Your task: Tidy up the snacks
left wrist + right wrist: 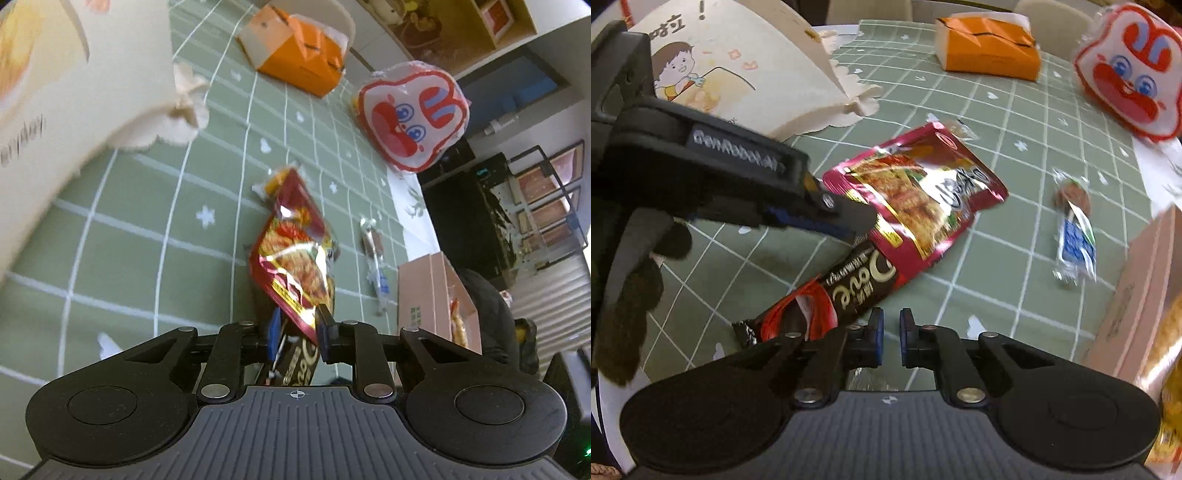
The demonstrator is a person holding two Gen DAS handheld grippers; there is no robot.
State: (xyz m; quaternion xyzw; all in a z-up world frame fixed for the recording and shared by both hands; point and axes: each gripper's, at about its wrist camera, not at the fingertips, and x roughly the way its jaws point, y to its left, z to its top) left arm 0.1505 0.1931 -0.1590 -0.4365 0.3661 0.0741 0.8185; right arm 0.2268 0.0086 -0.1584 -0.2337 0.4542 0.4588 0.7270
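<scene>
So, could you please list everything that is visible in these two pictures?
red snack pouch: one, red and gold, on the table, one corner between the left gripper's pads
chocolate bar: one, dark brown and red, partly under the pouch
lollipop: one, brown with blue wrapper, right of the pouch
orange box: one, far side
cartoon-face bag: one, white and red, far right
cream paper bag: one, far left
pink box: one, right edge
tablecloth: one, green, white grid
left gripper: black, pinching the pouch
right gripper: black, shut, holding nothing
</scene>
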